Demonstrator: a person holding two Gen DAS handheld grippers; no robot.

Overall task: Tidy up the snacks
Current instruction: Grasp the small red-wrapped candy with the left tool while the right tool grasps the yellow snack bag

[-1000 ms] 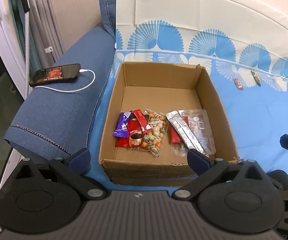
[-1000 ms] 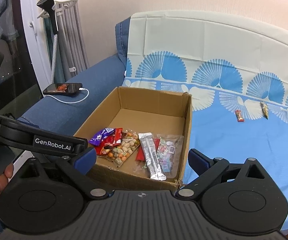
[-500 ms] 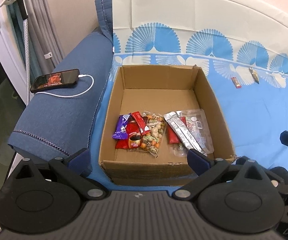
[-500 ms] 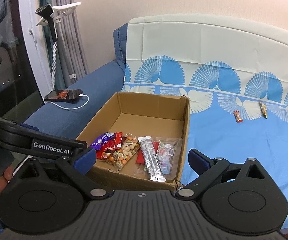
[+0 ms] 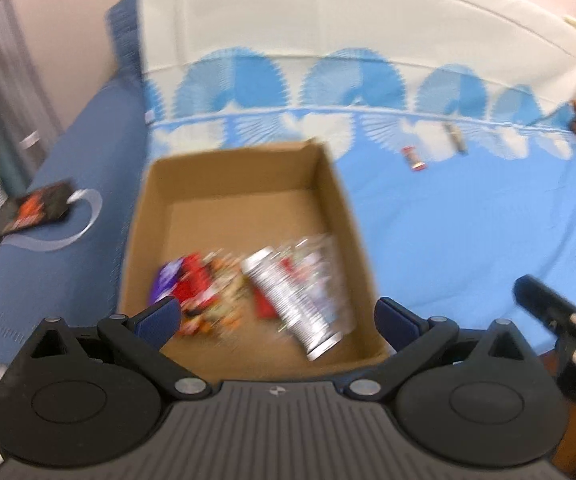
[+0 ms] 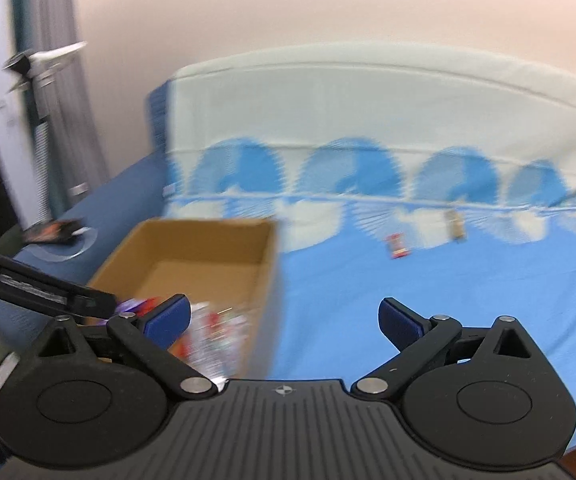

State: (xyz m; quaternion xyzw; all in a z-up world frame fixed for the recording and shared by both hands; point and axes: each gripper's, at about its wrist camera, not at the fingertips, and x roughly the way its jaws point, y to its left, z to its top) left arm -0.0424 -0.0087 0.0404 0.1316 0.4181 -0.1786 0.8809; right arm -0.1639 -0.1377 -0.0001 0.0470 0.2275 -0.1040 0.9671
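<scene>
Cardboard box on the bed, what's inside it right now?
The cardboard box holds a pile of snack packets at its near end: purple, red and silver wrappers among them. The far half of its floor is bare. Blur hides labels, and anything beneath the pile is covered.

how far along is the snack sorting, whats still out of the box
Mostly done: a pile of snack packets lies in the cardboard box. Nothing in hand; left gripper and right gripper are open. Left: the red snack and tan snack on the blue sheet.
</scene>
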